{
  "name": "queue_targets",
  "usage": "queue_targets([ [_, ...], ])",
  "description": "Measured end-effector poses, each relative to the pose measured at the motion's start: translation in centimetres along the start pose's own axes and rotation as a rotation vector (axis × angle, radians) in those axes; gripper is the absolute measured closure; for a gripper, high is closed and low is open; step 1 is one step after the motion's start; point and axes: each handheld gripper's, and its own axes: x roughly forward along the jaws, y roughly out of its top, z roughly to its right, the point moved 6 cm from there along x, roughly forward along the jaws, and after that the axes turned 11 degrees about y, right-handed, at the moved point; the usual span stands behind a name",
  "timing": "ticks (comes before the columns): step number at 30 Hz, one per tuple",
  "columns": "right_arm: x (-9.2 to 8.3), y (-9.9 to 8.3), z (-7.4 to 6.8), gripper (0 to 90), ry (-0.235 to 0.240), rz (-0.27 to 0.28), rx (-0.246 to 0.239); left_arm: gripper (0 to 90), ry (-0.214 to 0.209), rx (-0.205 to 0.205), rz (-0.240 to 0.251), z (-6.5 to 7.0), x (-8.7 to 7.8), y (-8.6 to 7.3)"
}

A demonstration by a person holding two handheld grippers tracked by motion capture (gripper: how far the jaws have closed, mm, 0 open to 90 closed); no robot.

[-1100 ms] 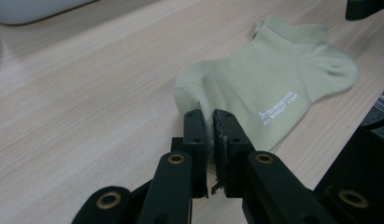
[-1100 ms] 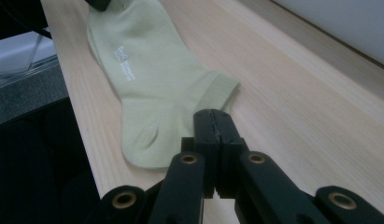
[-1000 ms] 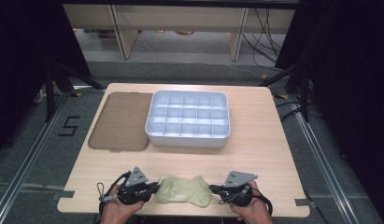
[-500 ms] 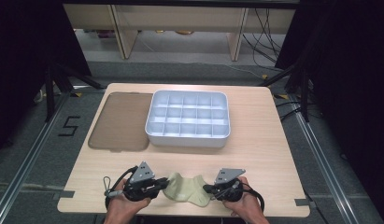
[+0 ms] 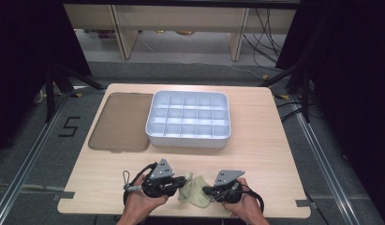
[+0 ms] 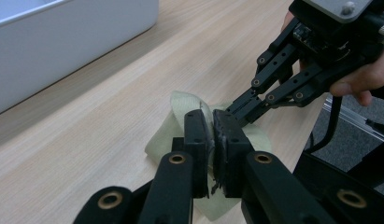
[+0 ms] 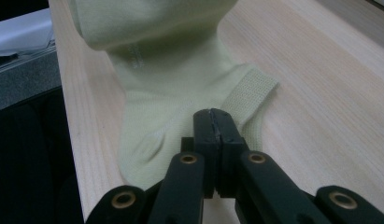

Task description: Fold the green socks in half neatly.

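Note:
A pale yellow-green sock [image 5: 196, 191] lies bunched near the table's front edge, between my two grippers. My left gripper [image 5: 182, 182] is shut on one end of it; in the left gripper view the jaws [image 6: 212, 126] pinch a raised fold of the sock [image 6: 167, 134]. My right gripper [image 5: 205, 191] is shut on the other end, and its closed jaws [image 7: 213, 119] bite the fabric next to the ribbed cuff of the sock [image 7: 157, 70]. The right gripper's tips [image 6: 237, 105] sit just beyond the left jaws, almost touching them.
A white tray with several compartments [image 5: 188, 139] stands mid-table behind the grippers. A flat brown lid [image 5: 119, 123] lies to its left. Bare wooden table [image 5: 274, 154] stretches to the right, and the front edge is right under the hands.
My left gripper has moved right toward the right gripper, taking its end of the sock along. The sock now looks shorter and more bunched. The right gripper has hardly moved.

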Motion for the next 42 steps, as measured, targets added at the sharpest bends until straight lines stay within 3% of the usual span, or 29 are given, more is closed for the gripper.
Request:
queue_targets([
  [1, 0.0, 0.1, 0.2, 88.8, 0.001, 0.001, -0.032, 84.2, -0.002, -0.007, -0.004, 0.1, 0.1, 0.0],
  [2, -0.2, 0.1, 0.0, 88.0, 0.003, -0.006, -0.007, 84.2, -0.002, 0.005, -0.016, 0.0, 0.2, -0.2],
  [4, -0.7, 0.4, 0.1, 87.9, -0.003, 0.016, -0.003, 84.2, -0.002, -0.017, -0.012, 0.1, 0.3, -0.2],
  [6, -1.3, 0.7, 0.4, 87.9, -0.024, 0.037, -0.026, 84.2, -0.002, 0.023, -0.026, -0.2, 0.4, -0.5],
  [7, -1.3, 0.7, 0.4, 87.9, -0.024, 0.037, -0.026, 84.2, -0.002, 0.023, -0.026, -0.2, 0.4, -0.5],
  [8, -1.7, 0.7, 0.4, 87.9, -0.031, 0.041, 0.002, 84.2, -0.005, 0.012, -0.026, -0.1, 0.4, -0.5],
  [10, -1.9, 0.5, 0.8, 88.1, -0.036, 0.036, -0.012, 84.1, -0.005, 0.008, -0.026, -0.2, 0.5, -0.5],
  [11, -1.9, 0.0, 0.9, 88.2, -0.051, 0.007, 0.007, 84.1, 0.006, 0.014, -0.033, -0.2, 0.5, -0.5],
  [12, -1.8, -0.2, 0.8, 88.2, -0.045, -0.003, 0.015, 84.2, -0.005, -0.01, -0.019, 0.1, 0.6, -0.5],
  [14, -1.6, -0.3, 0.8, 88.5, -0.039, -0.005, 0.014, 84.1, -0.011, 0.014, -0.027, 0.1, 0.6, -0.4],
  [15, -1.6, -0.2, 1.0, 88.7, -0.045, -0.007, 0.003, 84.1, -0.013, -0.009, -0.017, 0.3, 0.8, -0.3],
  [16, -1.5, -0.2, 0.9, 88.9, -0.043, -0.006, 0.016, 84.1, -0.016, 0.005, -0.015, 0.4, 0.9, -0.1],
  [18, -1.4, -0.2, 1.1, 89.1, -0.035, -0.005, 0.02, 84.1, -0.023, -0.007, -0.011, 0.8, 1.2, 0.1],
  [28, -1.5, -0.4, 1.0, 89.1, -0.017, 0.007, 0.044, 84.2, -0.048, 0.033, -0.022, 2.4, 3.0, 0.9],
  [29, -1.5, -0.4, 1.1, 89.1, -0.017, 0.01, 0.039, 84.2, -0.053, 0.019, -0.02, 2.7, 3.3, 0.8],
  [32, -1.5, -0.4, 1.1, 89.0, -0.017, 0.011, 0.041, 84.2, -0.059, 0.028, -0.042, 3.1, 3.9, 0.5],
  [37, -1.6, -0.4, 1.2, 87.9, -0.009, 0.023, 0.054, 84.2, -0.066, 0.062, -0.074, 3.5, 4.7, -0.2],
  [38, -1.7, -0.4, 1.3, 87.5, -0.011, 0.024, 0.051, 84.2, -0.076, 0.035, -0.065, 3.7, 4.9, -0.2],
  [39, -1.9, -0.4, 1.4, 87.0, -0.009, 0.024, 0.059, 84.2, -0.076, 0.061, -0.066, 3.6, 4.9, -0.2],
  [42, -2.5, -0.4, 1.8, 86.8, -0.019, 0.039, 0.066, 84.1, -0.077, 0.081, -0.076, 3.6, 5.0, -0.3],
])
